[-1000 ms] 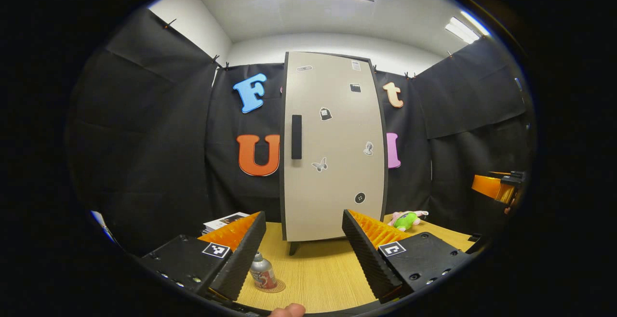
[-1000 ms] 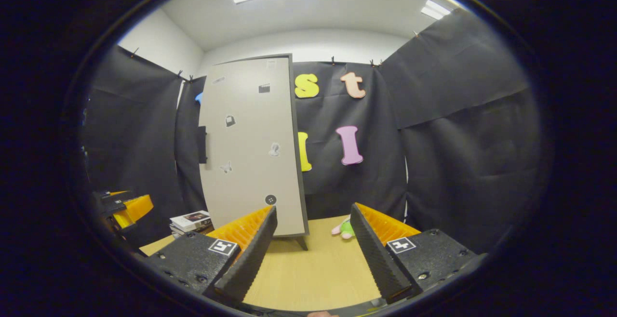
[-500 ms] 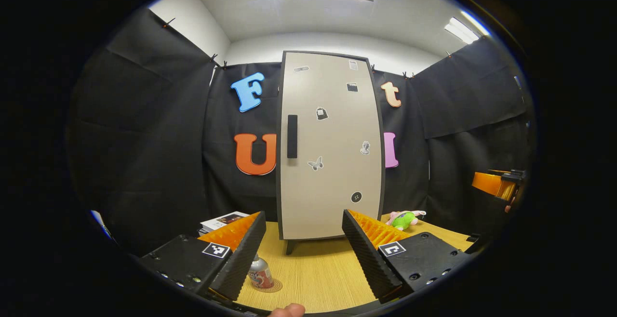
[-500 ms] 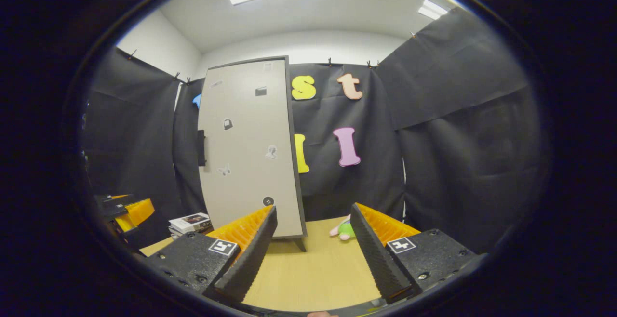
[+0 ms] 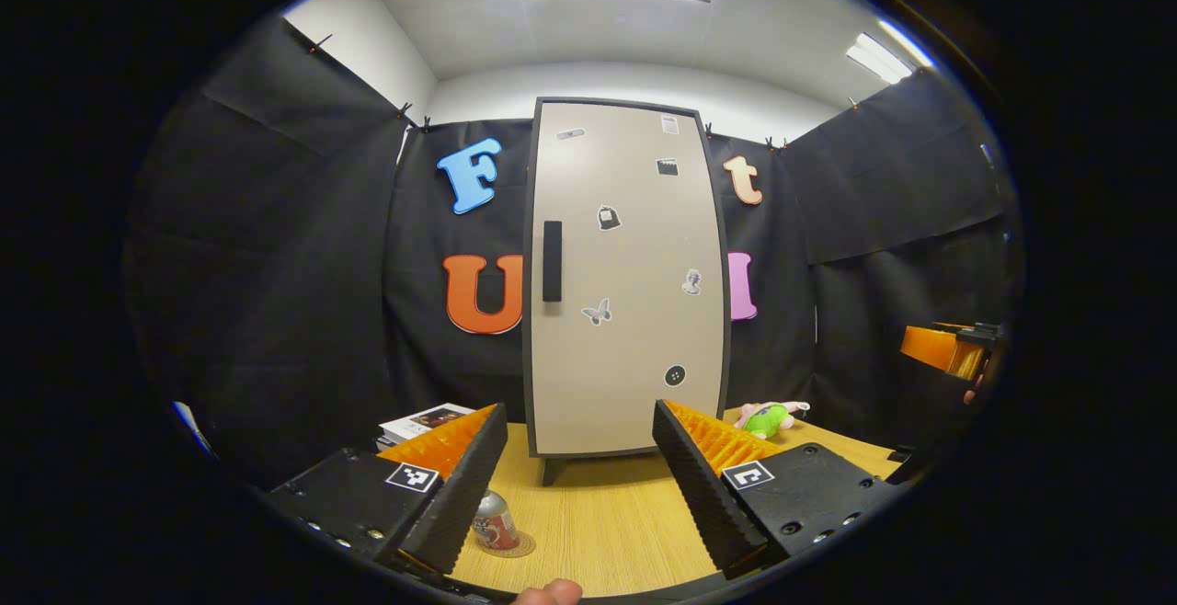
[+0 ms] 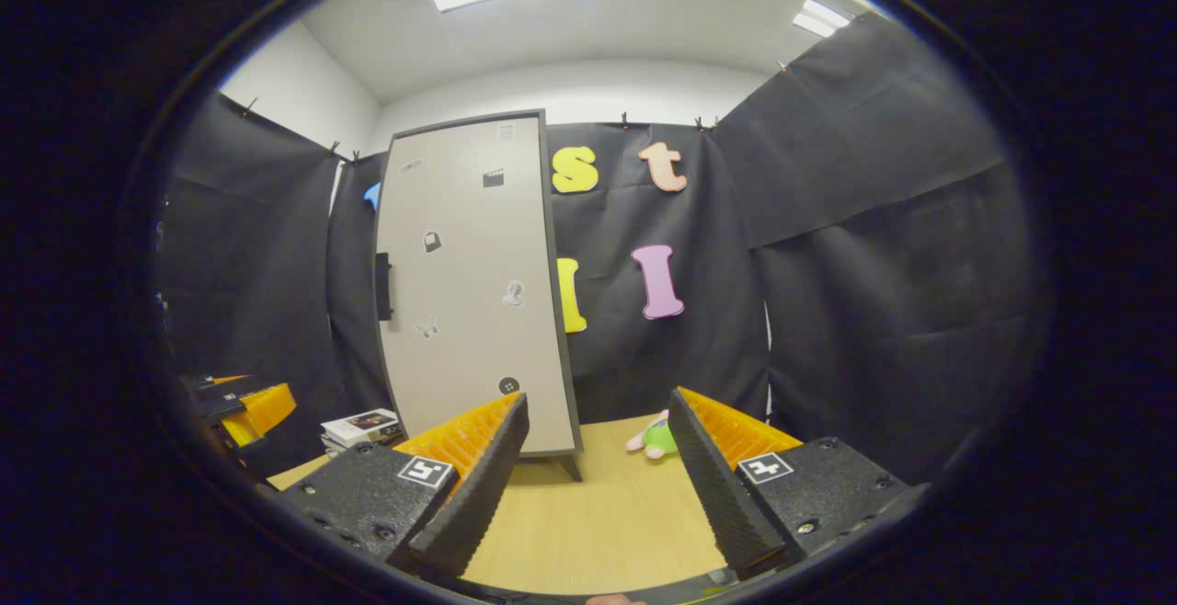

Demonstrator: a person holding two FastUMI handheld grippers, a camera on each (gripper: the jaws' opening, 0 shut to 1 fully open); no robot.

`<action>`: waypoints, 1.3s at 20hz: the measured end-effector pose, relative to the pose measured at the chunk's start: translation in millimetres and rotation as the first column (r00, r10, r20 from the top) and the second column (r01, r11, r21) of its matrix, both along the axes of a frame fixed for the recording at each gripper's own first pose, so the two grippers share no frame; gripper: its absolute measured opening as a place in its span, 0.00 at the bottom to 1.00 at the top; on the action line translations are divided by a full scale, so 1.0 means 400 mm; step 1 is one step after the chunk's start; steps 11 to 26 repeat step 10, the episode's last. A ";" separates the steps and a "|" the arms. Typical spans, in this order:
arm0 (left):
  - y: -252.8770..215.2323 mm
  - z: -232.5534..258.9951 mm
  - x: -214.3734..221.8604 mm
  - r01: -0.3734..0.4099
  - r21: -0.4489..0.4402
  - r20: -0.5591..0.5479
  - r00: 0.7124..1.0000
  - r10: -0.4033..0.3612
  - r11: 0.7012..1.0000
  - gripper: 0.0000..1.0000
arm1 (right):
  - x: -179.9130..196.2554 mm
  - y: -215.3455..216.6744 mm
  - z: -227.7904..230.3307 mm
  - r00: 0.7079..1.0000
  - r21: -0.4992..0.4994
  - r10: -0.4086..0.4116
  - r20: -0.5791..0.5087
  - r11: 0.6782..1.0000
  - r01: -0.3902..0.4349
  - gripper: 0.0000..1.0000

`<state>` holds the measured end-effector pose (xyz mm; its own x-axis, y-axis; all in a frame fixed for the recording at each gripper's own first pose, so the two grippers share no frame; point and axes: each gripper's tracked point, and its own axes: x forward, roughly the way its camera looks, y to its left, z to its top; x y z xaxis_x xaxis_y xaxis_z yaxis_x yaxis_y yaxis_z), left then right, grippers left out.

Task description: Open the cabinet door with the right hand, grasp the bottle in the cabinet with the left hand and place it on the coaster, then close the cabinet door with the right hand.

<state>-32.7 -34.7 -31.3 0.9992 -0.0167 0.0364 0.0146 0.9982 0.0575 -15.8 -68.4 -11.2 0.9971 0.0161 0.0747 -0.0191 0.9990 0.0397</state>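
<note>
Left gripper view: our door (image 5: pixel 625 274) now flush shut – bottle (image 5: pixel 495 524) on coaster (image 5: pixel 520 546) – both grippers (image 5: pixel 579 476) (image 6: pixel 598 467) spread, empty; task looks finished

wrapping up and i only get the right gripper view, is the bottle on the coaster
observer: yes, in the left gripper view the bottle stands upright on the coaster.
operator: is the left tool holding it
observer: no, the left tool is open with nothing gripped; the bottle sits low, partly behind one finger.
operator: does the door look shut from there
observer: seen face-on, the door looks flush in its dark frame, handle at its left edge, so it seems shut.
</note>
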 end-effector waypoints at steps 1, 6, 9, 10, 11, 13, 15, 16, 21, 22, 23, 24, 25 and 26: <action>-0.002 0.002 -0.002 0.000 -0.002 -0.001 1.000 0.000 1.000 0.96 | -0.003 -0.001 0.002 1.000 0.000 -0.001 0.001 1.000 0.001 0.98; -0.005 0.000 -0.005 0.001 -0.005 -0.002 1.000 -0.001 1.000 0.96 | -0.011 -0.006 -0.002 1.000 0.006 -0.001 -0.002 1.000 0.001 0.98; -0.004 0.002 -0.009 0.000 -0.003 0.000 1.000 0.000 1.000 0.96 | -0.015 -0.006 -0.001 1.000 0.010 -0.001 -0.002 1.000 0.001 0.98; -0.004 0.001 -0.007 0.000 -0.004 -0.001 1.000 0.000 1.000 0.96 | -0.015 -0.007 0.000 1.000 0.011 -0.002 -0.001 1.000 0.002 0.98; -0.004 0.001 -0.007 0.000 -0.004 -0.001 1.000 0.000 1.000 0.96 | -0.015 -0.007 0.000 1.000 0.011 -0.002 -0.001 1.000 0.002 0.98; -0.004 0.001 -0.007 0.000 -0.004 -0.001 1.000 0.000 1.000 0.96 | -0.015 -0.007 0.000 1.000 0.011 -0.002 -0.001 1.000 0.002 0.98; -0.004 0.001 -0.007 0.000 -0.004 -0.001 1.000 0.000 1.000 0.96 | -0.015 -0.007 0.000 1.000 0.011 -0.002 -0.001 1.000 0.002 0.98; -0.004 0.001 -0.007 0.000 -0.004 -0.001 1.000 0.000 1.000 0.96 | -0.015 -0.007 0.000 1.000 0.011 -0.002 -0.001 1.000 0.002 0.98; -0.004 0.001 -0.007 0.000 -0.004 -0.001 1.000 0.000 1.000 0.96 | -0.015 -0.007 0.000 1.000 0.011 -0.002 -0.001 1.000 0.002 0.98; -0.004 0.001 -0.007 0.000 -0.004 -0.001 1.000 0.000 1.000 0.96 | -0.015 -0.007 0.000 1.000 0.011 -0.002 -0.001 1.000 0.002 0.98; -0.004 0.001 -0.007 0.000 -0.004 -0.001 1.000 0.000 1.000 0.96 | -0.015 -0.007 0.000 1.000 0.011 -0.002 -0.001 1.000 0.002 0.98; -0.004 0.001 -0.007 0.000 -0.004 -0.001 1.000 0.000 1.000 0.96 | -0.015 -0.007 0.000 1.000 0.011 -0.002 -0.001 1.000 0.002 0.98; -0.004 0.001 -0.007 0.000 -0.004 -0.001 1.000 0.000 1.000 0.96 | -0.015 -0.007 0.000 1.000 0.011 -0.002 -0.001 1.000 0.002 0.98; -0.004 0.001 -0.007 0.000 -0.004 -0.001 1.000 0.000 1.000 0.96 | -0.015 -0.007 0.000 1.000 0.011 -0.002 -0.001 1.000 0.002 0.98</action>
